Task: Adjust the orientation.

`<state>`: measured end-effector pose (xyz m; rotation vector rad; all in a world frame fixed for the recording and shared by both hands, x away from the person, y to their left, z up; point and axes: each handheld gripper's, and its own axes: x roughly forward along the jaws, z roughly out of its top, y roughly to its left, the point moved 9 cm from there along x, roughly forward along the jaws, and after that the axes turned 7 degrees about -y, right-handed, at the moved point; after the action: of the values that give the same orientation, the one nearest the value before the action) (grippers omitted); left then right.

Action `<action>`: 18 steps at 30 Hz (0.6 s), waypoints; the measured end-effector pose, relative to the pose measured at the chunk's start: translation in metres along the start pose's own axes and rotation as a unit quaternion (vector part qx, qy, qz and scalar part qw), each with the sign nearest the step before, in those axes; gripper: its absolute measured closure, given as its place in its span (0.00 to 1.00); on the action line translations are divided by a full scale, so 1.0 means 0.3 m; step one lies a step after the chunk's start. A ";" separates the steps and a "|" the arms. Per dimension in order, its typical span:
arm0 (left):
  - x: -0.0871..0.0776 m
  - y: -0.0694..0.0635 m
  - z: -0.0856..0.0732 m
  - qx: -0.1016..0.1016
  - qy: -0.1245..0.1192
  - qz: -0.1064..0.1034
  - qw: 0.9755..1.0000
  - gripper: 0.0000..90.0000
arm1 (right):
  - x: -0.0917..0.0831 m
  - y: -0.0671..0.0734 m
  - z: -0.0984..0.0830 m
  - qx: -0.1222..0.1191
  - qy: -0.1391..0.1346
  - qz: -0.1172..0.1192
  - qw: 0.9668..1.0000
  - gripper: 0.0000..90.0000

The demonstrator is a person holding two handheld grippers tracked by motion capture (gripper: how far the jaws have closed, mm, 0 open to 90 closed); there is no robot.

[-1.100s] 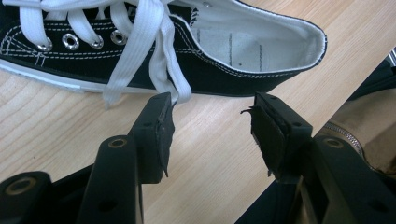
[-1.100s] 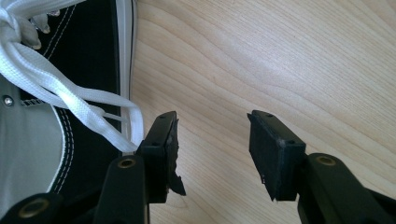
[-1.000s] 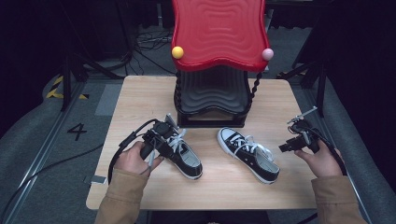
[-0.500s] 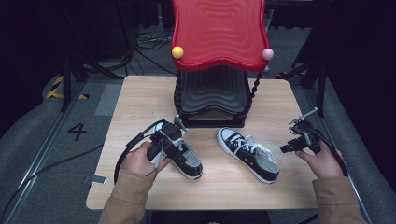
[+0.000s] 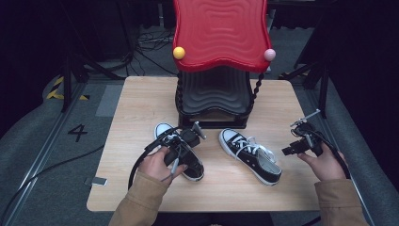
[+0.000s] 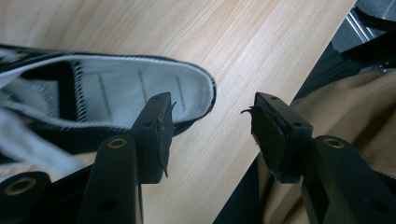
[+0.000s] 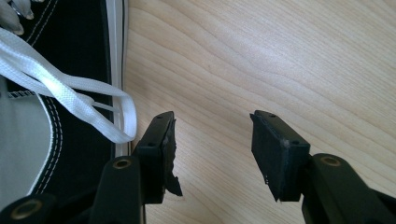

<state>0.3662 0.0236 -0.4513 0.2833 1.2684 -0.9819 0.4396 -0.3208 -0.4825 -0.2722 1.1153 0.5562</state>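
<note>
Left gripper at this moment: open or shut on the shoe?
Open. In the left gripper view the left gripper has a clear gap between its fingers, with bare table showing through; the shoe's heel lies just beyond, ungripped.

Left gripper (image 5: 181, 146) farther right, over shoe (image 5: 181, 153)

The person wears tan sleeves (image 5: 141, 200) on both forearms. Each hand carries a black gripper: the left gripper (image 6: 210, 123) and the right gripper (image 7: 212, 144) both have blocky black jaws with frayed rubber pads, round brass-ringed screw holes, and a black cable (image 5: 136, 165) trailing behind.
</note>
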 end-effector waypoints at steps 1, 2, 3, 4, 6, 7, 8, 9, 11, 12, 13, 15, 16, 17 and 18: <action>0.014 0.001 0.002 0.000 0.004 0.002 1.000 0.54 | 0.003 0.001 -0.001 0.001 0.002 -0.001 1.000 0.55; 0.021 0.003 0.004 0.003 0.006 0.002 1.000 0.53 | 0.006 0.002 -0.001 -0.002 0.002 -0.001 1.000 0.55; 0.030 0.006 0.004 0.002 0.010 0.003 1.000 0.53 | 0.006 0.003 -0.001 -0.003 0.003 -0.001 1.000 0.55; 0.039 0.007 0.006 -0.001 0.010 0.002 1.000 0.53 | 0.007 0.004 0.000 -0.003 0.002 -0.001 1.000 0.55; 0.058 0.014 0.007 -0.004 0.013 0.004 1.000 0.53 | 0.007 0.006 0.000 -0.003 0.003 0.000 1.000 0.55; 0.067 0.018 0.009 -0.002 0.014 0.003 1.000 0.53 | 0.008 0.006 -0.001 -0.003 0.004 0.000 1.000 0.55; 0.067 0.018 0.009 -0.002 0.014 0.003 1.000 0.54 | 0.008 0.006 -0.001 -0.003 0.004 0.000 1.000 0.55; 0.074 0.018 0.009 -0.005 0.016 -0.001 1.000 0.54 | 0.009 0.005 -0.001 -0.003 0.004 0.000 1.000 0.55; 0.094 0.019 0.010 -0.008 0.019 -0.003 1.000 0.57 | 0.012 0.004 -0.002 -0.002 0.005 -0.001 1.000 0.55; 0.102 0.019 0.011 -0.006 0.022 -0.004 1.000 0.59 | 0.013 0.004 -0.003 -0.002 0.005 -0.001 1.000 0.55; 0.108 0.020 0.009 -0.006 0.028 -0.003 1.000 0.62 | 0.015 0.003 -0.004 -0.003 0.007 -0.001 1.000 0.55; 0.120 0.018 0.010 -0.008 0.029 0.000 1.000 0.69 | 0.016 0.003 -0.004 -0.004 0.008 -0.002 1.000 0.55; 0.123 0.020 0.011 -0.006 0.030 0.005 1.000 0.73 | 0.018 0.004 -0.004 -0.006 0.007 -0.001 1.000 0.55; 0.128 0.022 0.010 -0.008 0.034 0.012 0.999 0.76 | 0.018 0.004 -0.004 -0.005 0.008 -0.002 1.000 0.55; 0.132 0.022 0.009 -0.010 0.036 0.013 0.999 0.80 | 0.020 0.004 -0.005 -0.007 0.008 -0.002 1.000 0.55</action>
<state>0.3717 0.0075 -0.4878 0.3207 1.3357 -0.9435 0.4397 -0.3187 -0.4884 -0.2913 1.1272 0.5583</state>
